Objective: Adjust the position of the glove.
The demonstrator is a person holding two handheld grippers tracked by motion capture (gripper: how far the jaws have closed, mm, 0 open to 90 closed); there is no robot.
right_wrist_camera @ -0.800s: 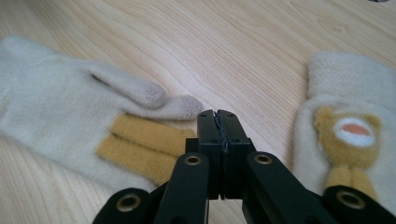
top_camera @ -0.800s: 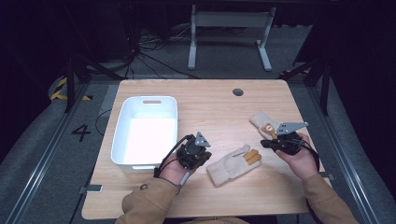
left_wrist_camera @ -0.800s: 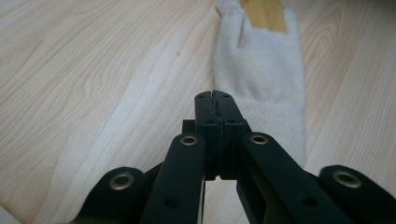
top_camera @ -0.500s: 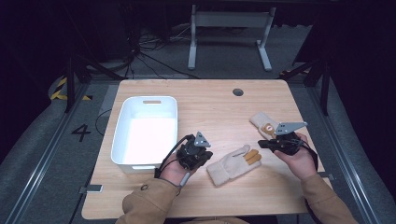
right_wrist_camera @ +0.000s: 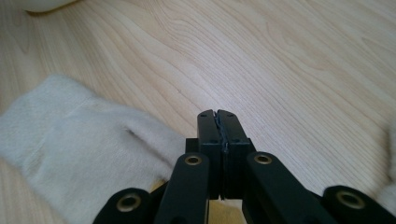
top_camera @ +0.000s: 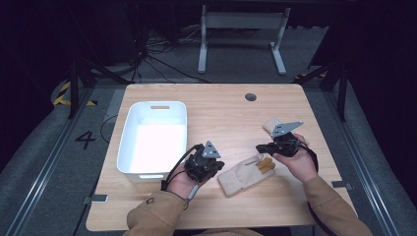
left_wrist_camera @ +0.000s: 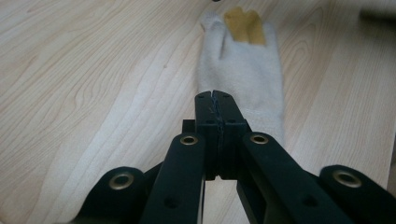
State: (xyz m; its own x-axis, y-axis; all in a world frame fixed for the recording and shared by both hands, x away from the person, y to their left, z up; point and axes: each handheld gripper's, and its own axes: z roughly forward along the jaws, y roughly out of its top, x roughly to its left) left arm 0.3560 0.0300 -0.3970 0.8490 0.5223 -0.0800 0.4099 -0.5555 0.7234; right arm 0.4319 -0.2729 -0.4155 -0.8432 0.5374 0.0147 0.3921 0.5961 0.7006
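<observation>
**Two closed hand-held grippers at a cream glove on the bench**

High view: A wooden bench [top_camera: 216, 113] carries a white tub [top_camera: 153, 139] on its left part. Near the front middle lies a cream glove [top_camera: 243, 173] with yellow-brown patches at its finger end. The left hand-held gripper [top_camera: 216, 167] is just beside the cuff end of the glove, held by the person's left hand [top_camera: 183, 181]. The right hand-held gripper [top_camera: 260, 147] is near the finger end of the glove and points to the left, held by the right hand [top_camera: 299, 162]. Behind the right hand there is a second pale object [top_camera: 271, 124], partly hidden; I cannot tell what it is.

Left gripper view: The two black jaws of the left hand-held gripper [left_wrist_camera: 214, 97] are pressed together with no gap. Their tips stand over the cuff part of the glove [left_wrist_camera: 243, 70], and I cannot tell if they touch the cloth. The glove stretches away from the jaws, its yellow-brown patches at the far end.

Right gripper view: The right hand-held gripper [right_wrist_camera: 217, 115] is also closed, jaw against jaw, with nothing between them. The tips are over bare wood. The glove [right_wrist_camera: 84, 149] lies at the left of the jaws and reaches under them.
</observation>
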